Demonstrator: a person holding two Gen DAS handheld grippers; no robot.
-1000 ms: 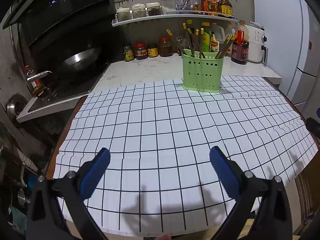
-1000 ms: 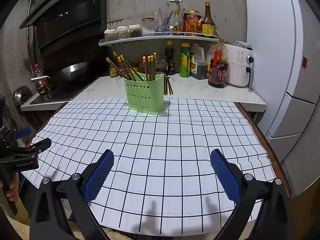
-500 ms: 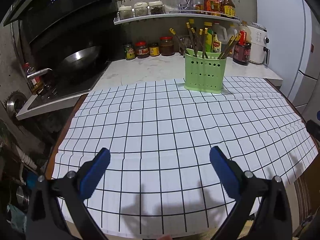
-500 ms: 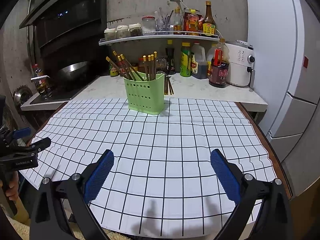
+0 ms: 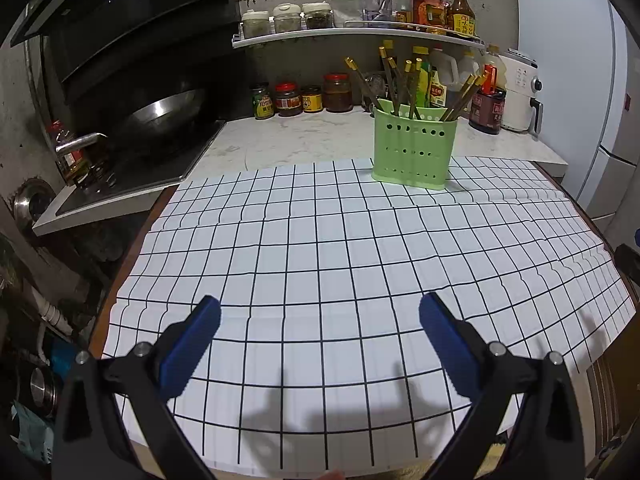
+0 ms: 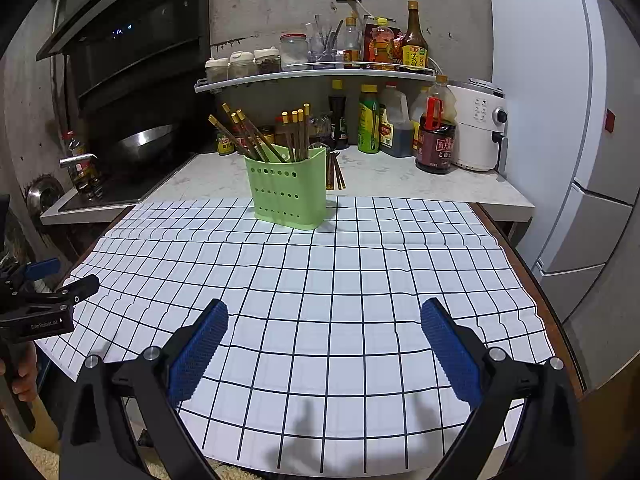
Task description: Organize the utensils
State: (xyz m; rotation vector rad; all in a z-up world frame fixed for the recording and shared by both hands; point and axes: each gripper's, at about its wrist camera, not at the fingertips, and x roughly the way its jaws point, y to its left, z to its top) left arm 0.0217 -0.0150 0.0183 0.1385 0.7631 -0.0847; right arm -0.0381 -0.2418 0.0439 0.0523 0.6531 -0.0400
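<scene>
A green perforated utensil holder [image 5: 413, 153] [image 6: 287, 192] stands at the far edge of the white grid cloth [image 5: 344, 264] [image 6: 344, 280]. Several brown chopsticks with gold tips [image 5: 400, 84] [image 6: 256, 136] stick up out of it. A few more chopsticks [image 6: 335, 170] lie on the counter just behind the holder. My left gripper [image 5: 320, 316] hangs open over the cloth's near left part, nothing between its blue pads. My right gripper [image 6: 324, 316] is open too, over the near middle, also holding nothing. The left gripper also shows at the right wrist view's left edge [image 6: 52, 284].
A marble counter [image 6: 400, 180] behind the cloth carries sauce bottles [image 6: 436, 132], jars [image 5: 312, 98] and a white appliance [image 6: 480, 128]. A shelf [image 6: 312, 76] with jars hangs above. A wok [image 5: 160, 112] on a stove sits at left. A fridge [image 6: 560, 120] stands right.
The left wrist view has drifted slightly, so the green holder sits a little further right and higher. Both grippers stay open and the right view is nearly unchanged.
</scene>
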